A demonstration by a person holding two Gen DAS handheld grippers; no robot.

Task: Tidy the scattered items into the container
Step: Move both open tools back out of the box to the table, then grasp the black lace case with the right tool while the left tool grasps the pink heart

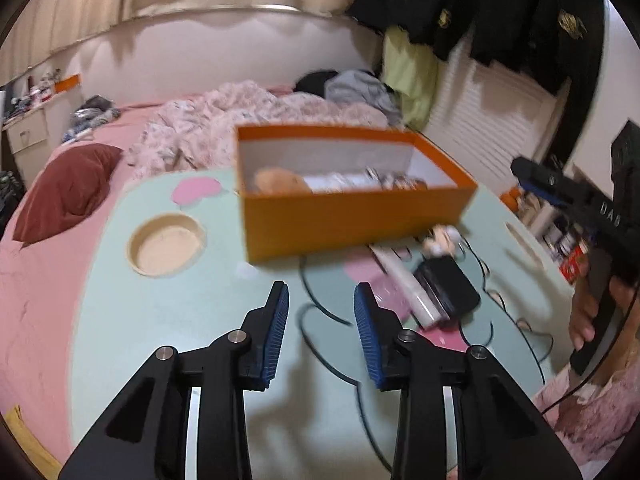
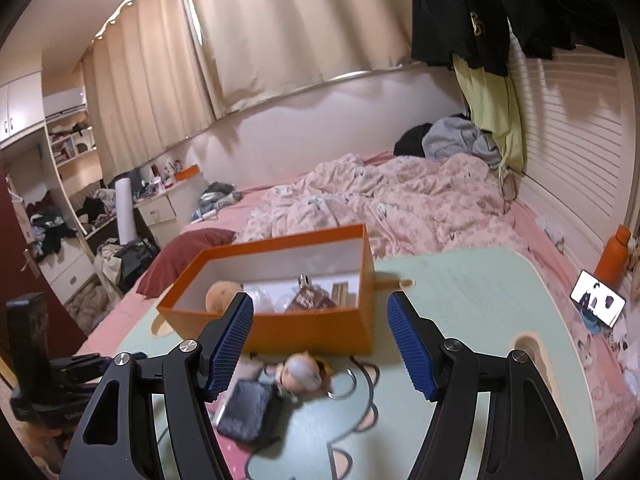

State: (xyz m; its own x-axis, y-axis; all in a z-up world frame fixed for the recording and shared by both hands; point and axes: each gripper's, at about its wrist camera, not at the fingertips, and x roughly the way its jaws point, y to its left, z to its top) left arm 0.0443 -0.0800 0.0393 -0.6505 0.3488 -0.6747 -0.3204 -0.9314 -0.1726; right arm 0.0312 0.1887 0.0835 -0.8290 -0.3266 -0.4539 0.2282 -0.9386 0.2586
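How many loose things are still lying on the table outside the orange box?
3 that I can make out, just in front of the orange box: a doll keychain, a dark pouch, and a white tube. Blur may hide more.

Orange box [image 2: 304, 332], lid off, white inside, sits upright on the mint tray table [image 2: 472, 300]; already holds a tan plush [image 2: 219, 295], some brown and clear packets, too blurred to identify. Just in front of it, still on the table: small doll keychain [image 2: 301, 372] on its side, touching a black pouch [image 2: 248, 410]; white tube [image 1: 406, 284] alongside the pouch.
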